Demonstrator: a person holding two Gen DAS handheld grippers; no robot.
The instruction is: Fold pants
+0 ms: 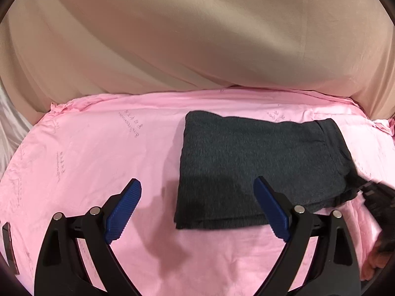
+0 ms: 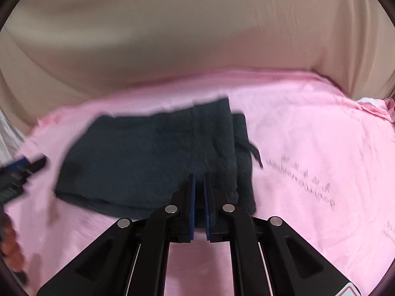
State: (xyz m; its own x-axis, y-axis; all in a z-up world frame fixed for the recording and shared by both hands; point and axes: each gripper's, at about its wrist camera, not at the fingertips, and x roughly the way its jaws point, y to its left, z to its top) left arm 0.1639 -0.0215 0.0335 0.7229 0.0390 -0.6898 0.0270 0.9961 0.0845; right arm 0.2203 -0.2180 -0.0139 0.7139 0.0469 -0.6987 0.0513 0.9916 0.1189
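Folded dark pants (image 1: 256, 170) lie on the pink sheet (image 1: 98, 148), far right of centre. The sheet's printed script is illegible. Left gripper (image 1: 197, 207) jaws stand apart, empty. Right gripper (image 2: 199, 197) jaws are together over the pants' near edge; a grip cannot be confirmed.

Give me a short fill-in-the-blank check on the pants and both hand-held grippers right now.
1. The dark pants lie folded on a ____ sheet.
2. The left hand-held gripper has its jaws ____.
3. The right hand-held gripper has its jaws ____.
4. The pads on the fingers are ____ in colour.

Missing words: pink; open; shut; blue
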